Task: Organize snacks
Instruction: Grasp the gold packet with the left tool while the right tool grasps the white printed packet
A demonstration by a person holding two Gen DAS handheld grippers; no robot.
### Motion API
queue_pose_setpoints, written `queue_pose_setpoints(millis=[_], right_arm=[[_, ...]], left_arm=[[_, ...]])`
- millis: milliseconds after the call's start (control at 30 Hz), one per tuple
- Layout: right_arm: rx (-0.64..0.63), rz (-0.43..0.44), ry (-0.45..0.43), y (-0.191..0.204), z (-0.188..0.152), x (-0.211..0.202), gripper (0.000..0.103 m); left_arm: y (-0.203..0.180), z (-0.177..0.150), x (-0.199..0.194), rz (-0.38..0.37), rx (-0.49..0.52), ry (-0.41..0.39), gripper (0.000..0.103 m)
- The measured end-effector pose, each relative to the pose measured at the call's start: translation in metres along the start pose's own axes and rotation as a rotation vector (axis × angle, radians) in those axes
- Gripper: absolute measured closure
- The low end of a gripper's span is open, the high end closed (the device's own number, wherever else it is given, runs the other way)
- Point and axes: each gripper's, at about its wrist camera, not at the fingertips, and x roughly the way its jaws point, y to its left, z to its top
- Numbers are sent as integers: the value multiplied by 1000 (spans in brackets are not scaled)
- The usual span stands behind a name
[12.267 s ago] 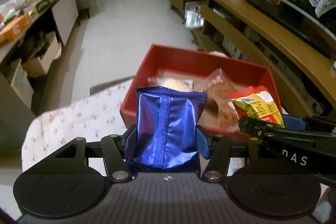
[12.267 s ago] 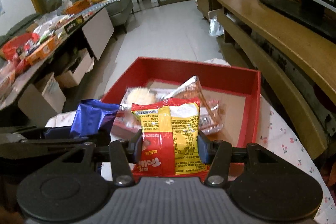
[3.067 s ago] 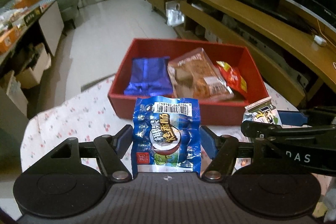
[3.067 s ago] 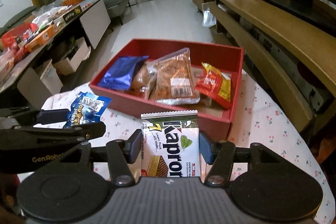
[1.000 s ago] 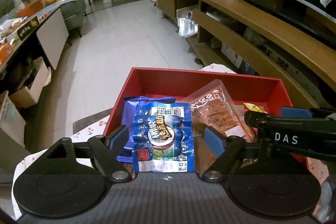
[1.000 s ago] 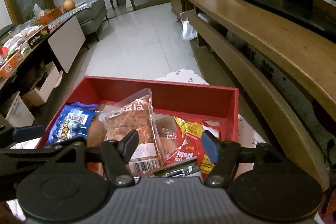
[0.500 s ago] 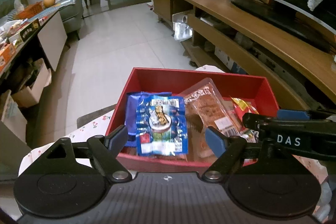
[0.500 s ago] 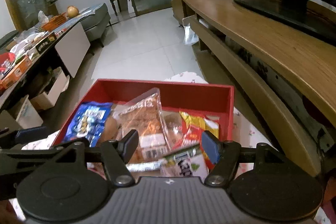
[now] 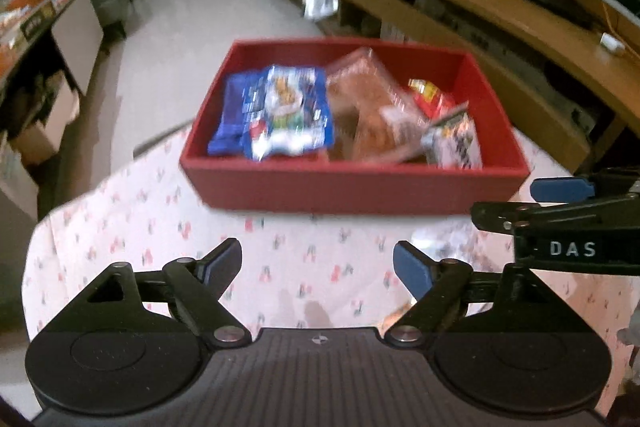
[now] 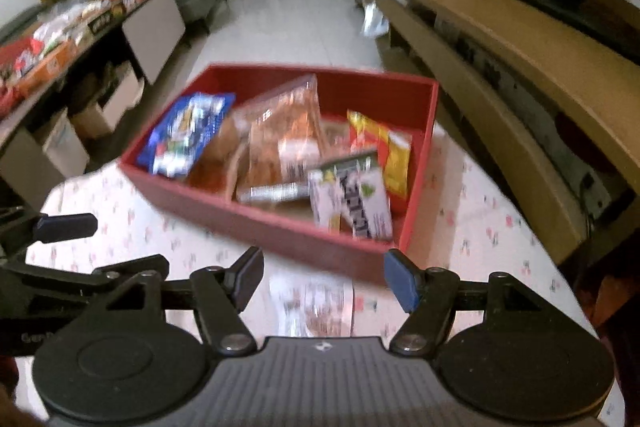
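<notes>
A red box (image 9: 352, 187) (image 10: 280, 227) stands on the cherry-print tablecloth. It holds a blue packet (image 9: 292, 111) (image 10: 188, 131) at the left, a clear packet of brown pastries (image 9: 368, 107) (image 10: 284, 131) in the middle, a red-and-yellow packet (image 9: 430, 97) (image 10: 384, 147) at the right, and a white-and-green Kapron packet (image 9: 454, 143) (image 10: 352, 199) at the front right. My left gripper (image 9: 318, 265) is open and empty, above the cloth short of the box. My right gripper (image 10: 324, 275) is open and empty; a blurred packet (image 10: 316, 307) lies on the cloth below it.
The tablecloth (image 9: 160, 219) covers a small round table. A long wooden shelf unit (image 10: 500, 39) runs along the right. A cluttered counter with boxes (image 10: 60, 39) is at the left. White tiled floor (image 10: 296, 15) lies beyond the box.
Both grippers have pulled back from over the box towards the near side of the table. The blue packet and the Kapron packet, released earlier, now lie in the box. Both views are motion-blurred.
</notes>
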Motion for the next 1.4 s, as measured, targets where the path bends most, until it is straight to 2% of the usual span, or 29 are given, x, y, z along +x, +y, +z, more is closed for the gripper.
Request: queue_pose_setpoints(millis=[300, 467, 600, 667, 800, 933, 1100, 1400], right_arm=[[35, 39, 162, 1, -8, 40, 36], [-5, 38, 217, 13, -12, 57, 34], [-71, -12, 218, 20, -13, 63, 34], [-84, -29, 220, 19, -14, 61, 45], [-89, -7, 230, 12, -15, 57, 47], [-113, -13, 229, 11, -18, 50, 54], [-128, 0, 242, 6, -28, 39, 55], [-126, 24, 252, -15, -48, 21, 55]], left_arm=[[17, -22, 1, -16, -13, 57, 16], [18, -25, 0, -72, -3, 71, 16], [11, -27, 2, -86, 29, 79, 15], [8, -29, 5, -90, 45, 86, 15], [3, -34, 12, -99, 66, 111, 15], [-3, -39, 22, -90, 95, 141, 15], [-13, -42, 31, -102, 160, 163, 15], [-41, -48, 50, -132, 354, 160, 13]])
